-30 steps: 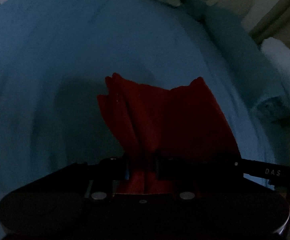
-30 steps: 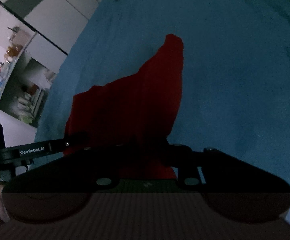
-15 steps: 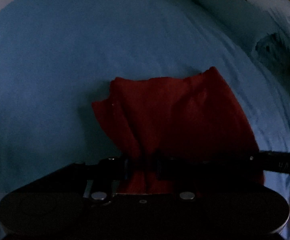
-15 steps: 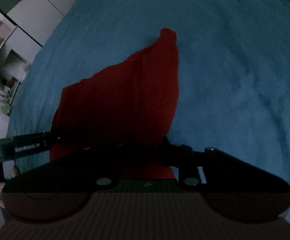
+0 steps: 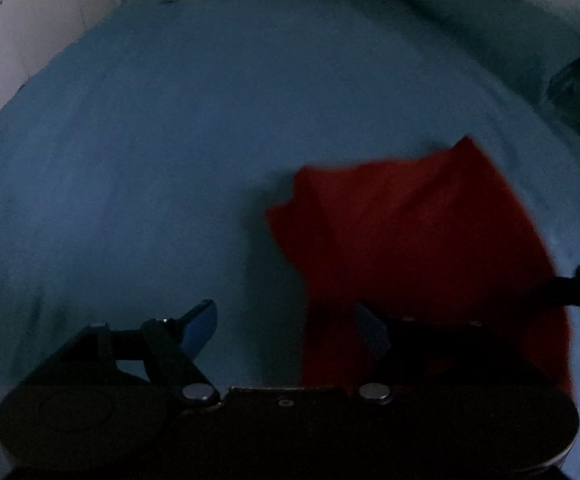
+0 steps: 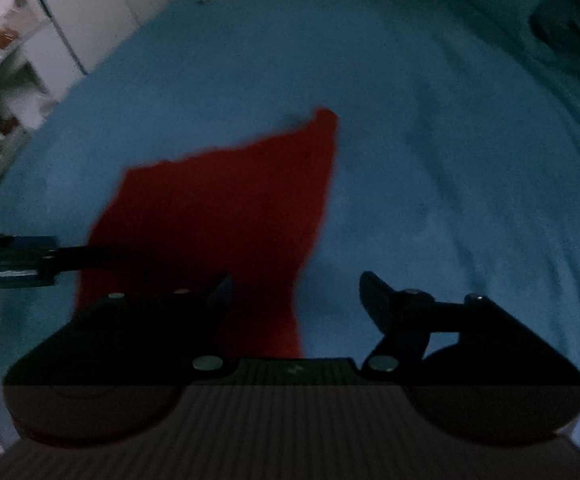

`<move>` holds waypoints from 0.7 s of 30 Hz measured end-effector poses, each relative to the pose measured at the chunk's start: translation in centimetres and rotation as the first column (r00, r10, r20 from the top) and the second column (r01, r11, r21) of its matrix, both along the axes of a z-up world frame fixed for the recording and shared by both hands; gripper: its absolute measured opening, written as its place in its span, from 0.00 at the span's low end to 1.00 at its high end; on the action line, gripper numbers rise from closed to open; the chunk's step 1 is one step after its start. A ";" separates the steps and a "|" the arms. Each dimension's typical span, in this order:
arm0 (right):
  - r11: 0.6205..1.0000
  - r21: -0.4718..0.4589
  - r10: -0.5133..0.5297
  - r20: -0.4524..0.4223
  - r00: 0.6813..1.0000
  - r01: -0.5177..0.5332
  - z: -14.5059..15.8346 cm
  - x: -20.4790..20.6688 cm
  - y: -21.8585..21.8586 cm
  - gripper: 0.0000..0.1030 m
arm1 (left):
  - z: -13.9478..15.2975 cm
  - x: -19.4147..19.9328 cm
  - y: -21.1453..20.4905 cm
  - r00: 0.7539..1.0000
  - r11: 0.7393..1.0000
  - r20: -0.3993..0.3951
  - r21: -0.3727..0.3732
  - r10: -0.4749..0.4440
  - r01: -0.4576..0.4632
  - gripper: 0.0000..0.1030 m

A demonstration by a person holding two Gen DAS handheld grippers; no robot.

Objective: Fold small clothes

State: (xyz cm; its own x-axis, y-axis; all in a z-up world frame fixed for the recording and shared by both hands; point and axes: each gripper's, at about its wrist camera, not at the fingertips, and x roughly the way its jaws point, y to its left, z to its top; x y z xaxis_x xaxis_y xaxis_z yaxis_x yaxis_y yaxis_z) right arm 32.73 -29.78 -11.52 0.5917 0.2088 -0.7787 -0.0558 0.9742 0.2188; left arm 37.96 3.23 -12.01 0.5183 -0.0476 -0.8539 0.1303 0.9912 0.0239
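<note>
Red garment (image 5: 410, 240) lies on blue bed sheet (image 5: 170, 140). Left tongs (image 5: 286, 332) and right tongs (image 6: 296, 296) spread wide, holding nothing. Judged light, limp, non-fragile; take hold at 2 near corners.

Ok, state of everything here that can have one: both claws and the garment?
left claw: open, holding nothing, red cloth beside its right finger
right claw: open, holding nothing
red garment: lying on the blue bedsheet, gripped by neither claw; whether fully folded, cannot tell
</note>
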 end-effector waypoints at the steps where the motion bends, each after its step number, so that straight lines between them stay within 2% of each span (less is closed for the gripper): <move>1: 1.000 -0.009 -0.011 -0.015 1.000 0.011 -0.5 0.0 -0.2 0.81 | -0.8 0.0 0.1 1.000 1.000 -0.010 0.014 0.005 -0.005 0.75; 3: 0.999 -0.001 -0.033 -0.029 0.999 0.033 -1.8 0.1 -0.6 0.81 | -2.5 0.3 0.1 0.999 0.999 -0.032 0.034 0.006 -0.005 0.75; 5: 0.999 0.016 -0.046 -0.035 0.998 0.046 -2.4 0.2 -0.8 0.81 | -3.0 0.4 0.2 1.000 1.000 -0.029 0.025 0.009 -0.009 0.76; 8: 0.999 0.025 -0.047 -0.022 0.999 0.048 -1.3 -0.1 -0.7 0.81 | -1.6 0.2 0.3 1.000 0.999 -0.025 0.035 0.003 -0.002 0.73; 10: 0.999 0.023 -0.028 0.020 0.999 0.028 0.9 -1.0 -0.6 0.81 | 0.5 -0.5 0.1 1.000 0.999 0.009 0.051 0.001 -0.002 0.71; 12: 1.000 0.014 -0.016 0.059 0.998 0.015 4.2 -2.3 -0.5 0.81 | 4.3 -2.0 0.4 0.999 0.999 0.045 0.050 0.014 -0.016 0.71; 13: 1.000 0.017 -0.011 0.069 0.998 0.010 6.0 -3.0 -0.5 0.85 | 5.9 -2.7 0.5 0.998 0.999 0.051 0.038 0.022 -0.024 0.72; 14: 1.000 0.015 -0.010 0.078 0.997 0.009 8.2 -3.9 -0.4 0.88 | 8.2 -3.6 0.8 0.998 0.999 0.054 0.022 0.032 -0.033 0.78; 15: 1.000 0.012 -0.022 0.084 0.996 0.021 10.2 -4.8 -0.4 0.98 | 10.2 -4.5 0.9 0.997 0.999 0.058 0.011 0.042 -0.043 0.88; 16: 0.999 0.010 -0.039 0.084 0.996 0.039 12.5 -5.7 -0.4 1.00 | 12.5 -5.6 0.9 0.997 0.999 0.065 0.002 0.050 -0.050 0.98; 18: 0.998 -0.010 -0.061 0.094 0.994 0.062 17.2 -7.8 -0.1 1.00 | 16.9 -7.9 0.9 0.995 0.999 0.087 0.002 0.044 -0.044 1.00; 21: 0.993 -0.102 -0.051 0.104 0.993 0.061 23.0 -10.6 0.9 1.00 | 22.4 -10.9 0.2 0.996 0.998 0.076 0.031 0.054 -0.056 1.00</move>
State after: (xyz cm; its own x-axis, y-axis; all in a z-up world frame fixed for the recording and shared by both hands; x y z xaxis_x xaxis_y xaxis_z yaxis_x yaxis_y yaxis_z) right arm 22.17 -28.91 11.52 0.6772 0.0934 -0.7299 -0.0174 0.9937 0.1110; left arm 27.10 3.38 10.43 0.5821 0.0102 -0.8130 0.0724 0.9953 0.0643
